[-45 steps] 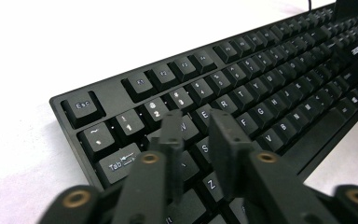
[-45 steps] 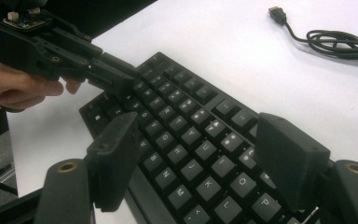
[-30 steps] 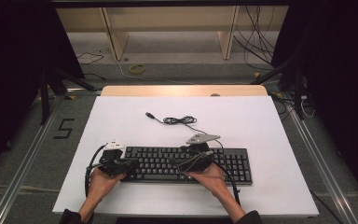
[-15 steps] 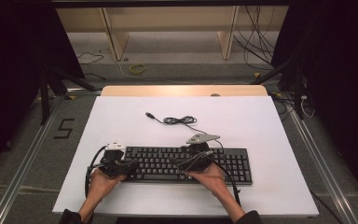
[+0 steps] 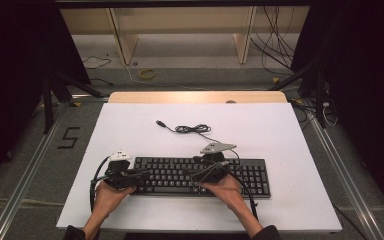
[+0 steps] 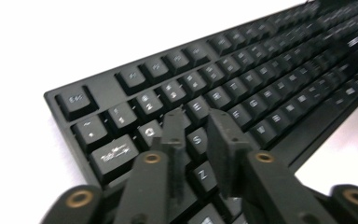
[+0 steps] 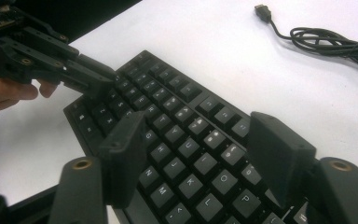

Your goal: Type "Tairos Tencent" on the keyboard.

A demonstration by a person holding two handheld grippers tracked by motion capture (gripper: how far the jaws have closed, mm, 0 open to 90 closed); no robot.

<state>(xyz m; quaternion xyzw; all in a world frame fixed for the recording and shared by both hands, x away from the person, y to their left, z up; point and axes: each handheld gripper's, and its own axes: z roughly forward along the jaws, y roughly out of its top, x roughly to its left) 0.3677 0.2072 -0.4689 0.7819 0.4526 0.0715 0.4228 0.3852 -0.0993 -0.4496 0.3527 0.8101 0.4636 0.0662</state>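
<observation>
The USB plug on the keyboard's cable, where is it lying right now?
In the high view the USB plug lies loose on the white table, beyond the black keyboard, just left of the coiled cable.

On the white table [image 5: 130, 125] there is one black keyboard [image 5: 190, 175], lying toward six o'clock. One black cable [image 5: 192, 129] with a single plug at its free end is coiled at about twelve o'clock from the keyboard. Two grippers are at work: the left gripper [image 5: 139, 173] at the keyboard's nine o'clock end and the right gripper [image 5: 196, 176] near its middle, each with two jaws. Two hands hold them, one apiece. On the floor at nine o'clock there is one painted numeral, a 5 [image 5: 70, 137].
</observation>
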